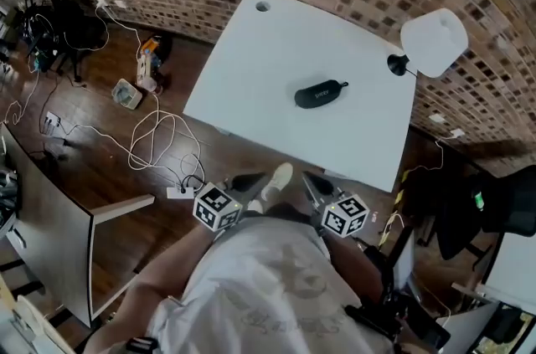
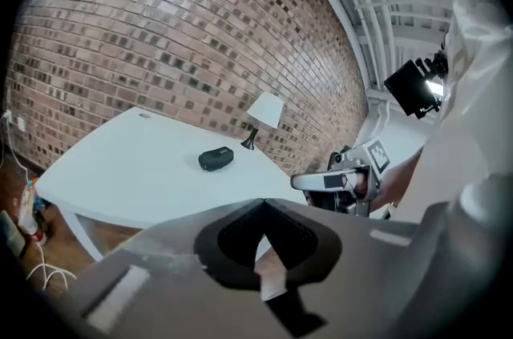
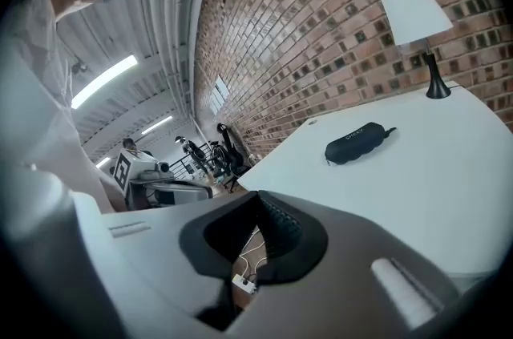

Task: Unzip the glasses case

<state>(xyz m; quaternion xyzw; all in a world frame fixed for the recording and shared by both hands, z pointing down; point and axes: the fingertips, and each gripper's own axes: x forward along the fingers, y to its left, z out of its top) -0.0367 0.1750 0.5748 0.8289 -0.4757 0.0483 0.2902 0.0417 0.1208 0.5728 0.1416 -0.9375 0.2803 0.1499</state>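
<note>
Approach step, judged not yet begun. The left gripper (image 1: 249,181) is held low by the person's body, jaws closed together on nothing. The right gripper (image 1: 315,185) is the same, closed and empty. The black glasses case (image 1: 321,94) lies ahead on the white table (image 1: 268,51), well apart from both. The next move likely calls for reaching forward and opening the jaws.

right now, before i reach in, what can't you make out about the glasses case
Zipper slider on the glasses case: too small in the head view and both gripper views.
Print on its top: right gripper view, too small to read.
Its far side, toward the lamp: hidden by the case itself in both gripper views.
</note>
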